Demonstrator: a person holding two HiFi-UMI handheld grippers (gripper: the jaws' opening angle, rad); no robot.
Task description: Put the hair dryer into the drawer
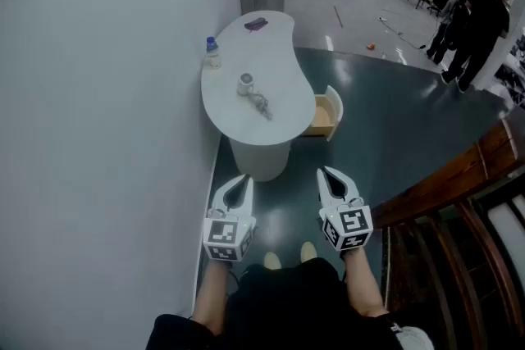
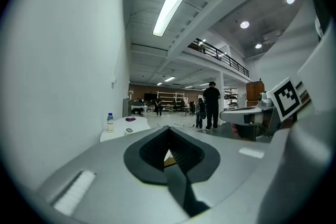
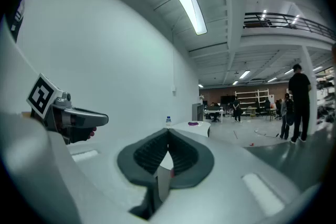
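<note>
**Both tongs waiting shut, short of the surface**

The left tongs [image 1: 241,180] and right tongs [image 1: 328,174] are hanging closed and empty, side by side, since nothing is lying within reach. What is probably the hair dryer [image 1: 248,84] is resting on the surface [image 1: 279,41] (cord trailing). The drawer [image 1: 326,114] is standing open at the right edge, ready for it.

The table [image 1: 279,45] has a smooth white top with a soft sheen, and its drawer [image 1: 321,119] looks like pale wood inside. The floor [image 1: 394,127] is dark, smooth and glossy. The left gripper [image 1: 240,179] and right gripper [image 1: 328,173] have smooth white plastic shells with matt, ribbed dark pads [image 2: 186,153].
</note>
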